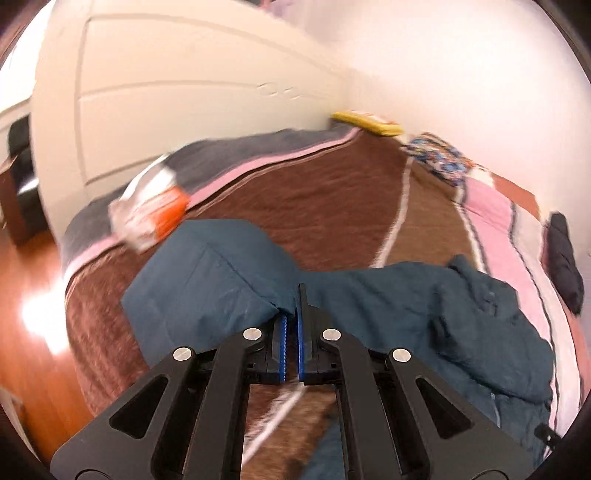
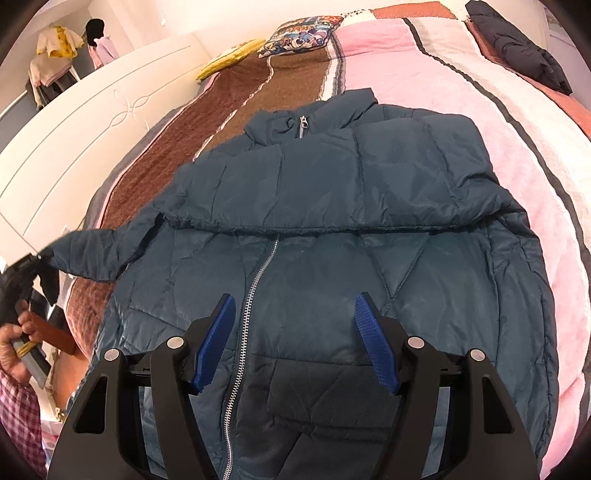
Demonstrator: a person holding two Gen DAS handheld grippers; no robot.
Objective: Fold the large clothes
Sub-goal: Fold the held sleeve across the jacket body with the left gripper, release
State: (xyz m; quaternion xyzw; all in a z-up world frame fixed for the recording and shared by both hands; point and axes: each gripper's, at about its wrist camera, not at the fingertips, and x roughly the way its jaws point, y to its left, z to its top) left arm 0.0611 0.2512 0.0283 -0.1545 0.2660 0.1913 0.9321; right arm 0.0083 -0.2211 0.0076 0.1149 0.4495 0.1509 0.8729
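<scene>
A dark teal puffer jacket (image 2: 332, 229) lies front up on the bed, zipper closed, with one sleeve folded across the chest. My left gripper (image 1: 291, 310) is shut on the end of the other sleeve (image 1: 221, 280), which hangs lifted off the blanket. In the right wrist view that sleeve (image 2: 92, 258) stretches out to the left edge, where the left gripper (image 2: 37, 264) pinches its cuff. My right gripper (image 2: 295, 306) hovers open over the jacket's lower front, with the zipper (image 2: 255, 284) between its blue pads and nothing gripped.
The bed has a brown, pink and grey striped blanket (image 2: 443, 92). A yellow cushion (image 2: 229, 59) and a patterned pillow (image 2: 303, 35) sit near the white headboard (image 2: 92, 122). A dark garment (image 2: 517, 48) lies at the far right. A person's hand (image 2: 18, 343) is at the left edge.
</scene>
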